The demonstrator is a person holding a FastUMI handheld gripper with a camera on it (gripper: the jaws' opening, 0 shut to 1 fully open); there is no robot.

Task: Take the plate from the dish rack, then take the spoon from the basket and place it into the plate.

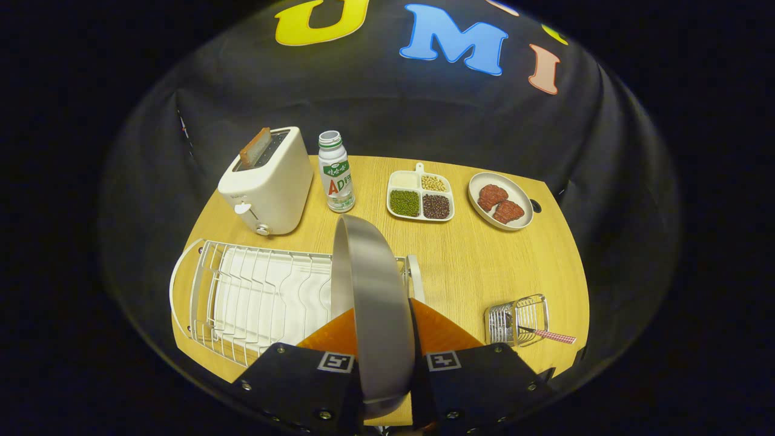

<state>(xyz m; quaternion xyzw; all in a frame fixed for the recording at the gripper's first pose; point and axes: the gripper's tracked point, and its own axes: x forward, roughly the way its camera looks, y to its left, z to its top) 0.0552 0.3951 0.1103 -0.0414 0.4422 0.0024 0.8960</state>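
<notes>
Now claw [384, 357] clamped on 1 plate [372, 290] — 1 rack [254, 297], 1 basket [517, 318] w/ spoon [548, 334]

Overhead light falls bright and even on the bench [472, 266], fisheye bowing its edges hard, surroundings falling off to dim, soft sheen with no hard glare on the plate [375, 303] clamped edge-on between the claw [387, 363] fingers, short soft shadows, focus sharp mid-frame.
</notes>
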